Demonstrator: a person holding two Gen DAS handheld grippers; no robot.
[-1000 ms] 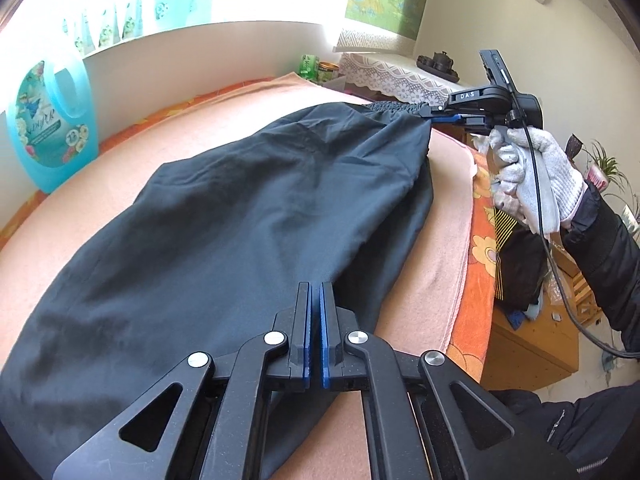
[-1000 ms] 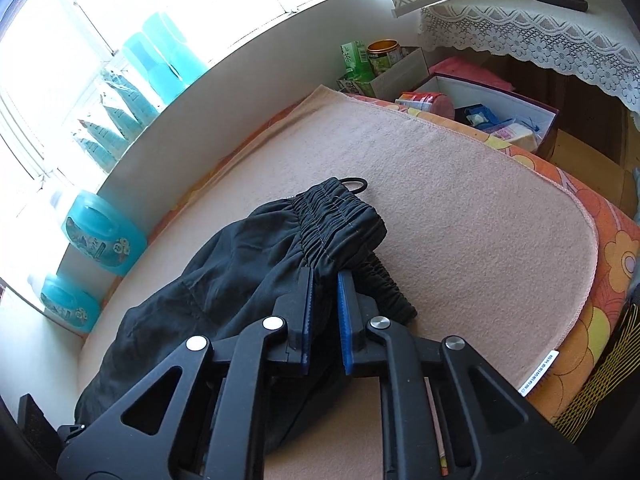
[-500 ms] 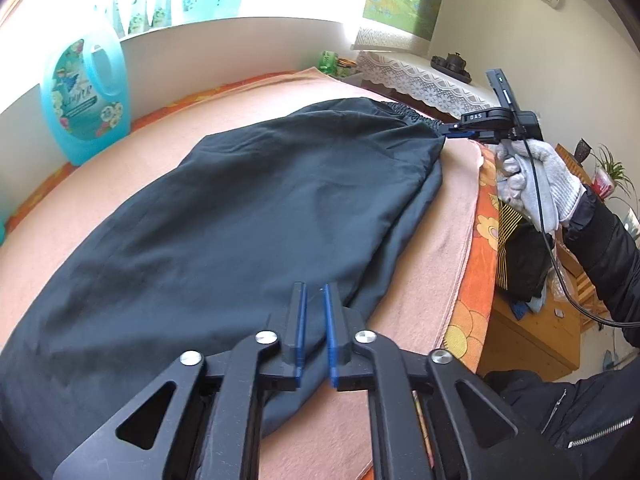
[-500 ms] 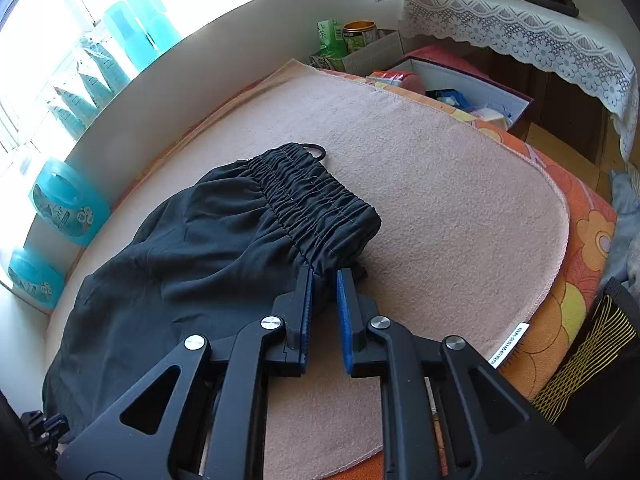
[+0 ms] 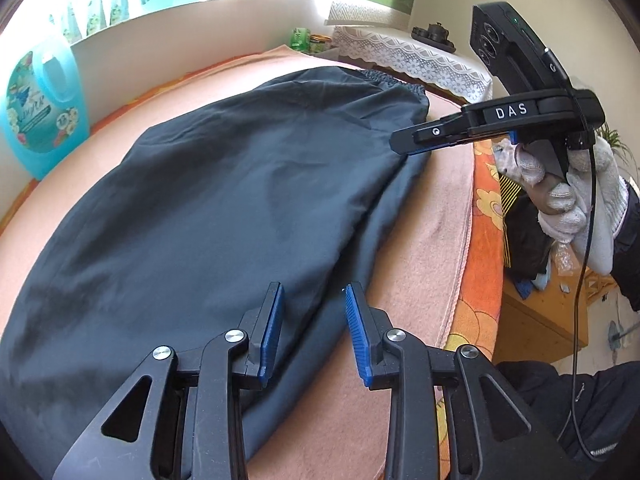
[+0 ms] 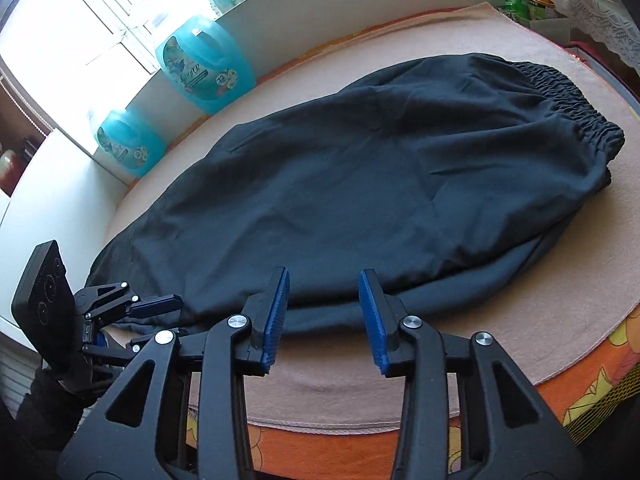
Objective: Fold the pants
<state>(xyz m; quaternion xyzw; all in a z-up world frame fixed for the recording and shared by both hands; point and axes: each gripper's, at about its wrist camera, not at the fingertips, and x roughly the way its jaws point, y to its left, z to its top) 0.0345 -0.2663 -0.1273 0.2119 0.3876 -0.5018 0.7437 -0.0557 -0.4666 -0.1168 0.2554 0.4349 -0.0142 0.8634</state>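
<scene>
Hovering over folded dark navy fabric pants (image 5: 224, 208) on the pink towel-covered table (image 5: 436, 216).
Left wrist view: my left gripper (image 5: 314, 328) gapes empty above the pants' near edge; my right gripper (image 5: 424, 145) is side-on, spread unclear. Right wrist view: right gripper (image 6: 324, 312) parted, empty; elastic waistband (image 6: 572, 96) far right; turquoise detergent jugs (image 6: 204, 68) behind.

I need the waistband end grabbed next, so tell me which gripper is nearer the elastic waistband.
Right. The right gripper hovers open just beside the elastic waistband end of the pants. The left gripper is open at the opposite, leg end.
</scene>
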